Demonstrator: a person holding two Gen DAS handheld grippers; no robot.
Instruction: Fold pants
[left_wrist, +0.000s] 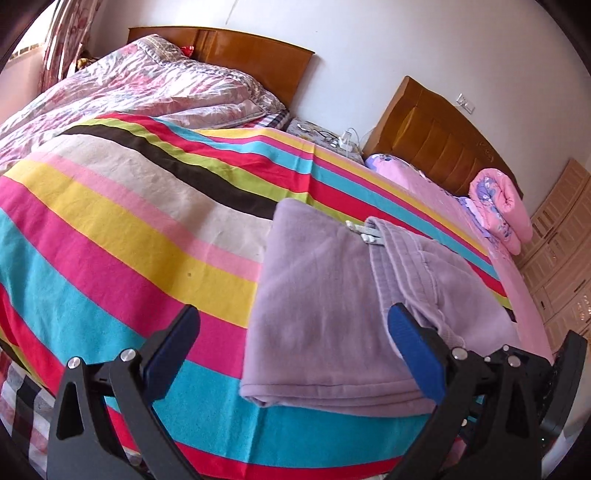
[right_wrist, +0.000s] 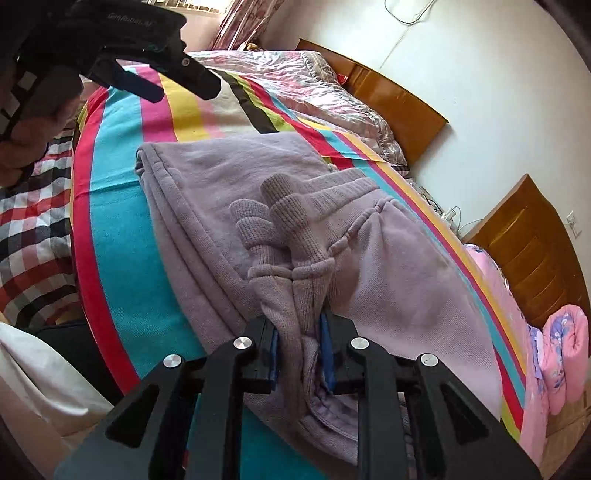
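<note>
Pants (right_wrist: 266, 206) lie part-folded on the striped bed (left_wrist: 110, 229) — right claw (right_wrist: 299, 354) pinching the ribbed cuffs, left claw (left_wrist: 291, 343) spread and empty above the fabric. Likely mid-fold; next move calls for laying the cuffs flat across the waistband (left_wrist: 391, 258).

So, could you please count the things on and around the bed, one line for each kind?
Lilac pants: 1
Striped bedsheet: 1
Floral quilt: 1
Rolled pink blanket: 1
Wooden headboards: 2
Grippers, left gripper and right gripper: 2
Total: 8
</note>
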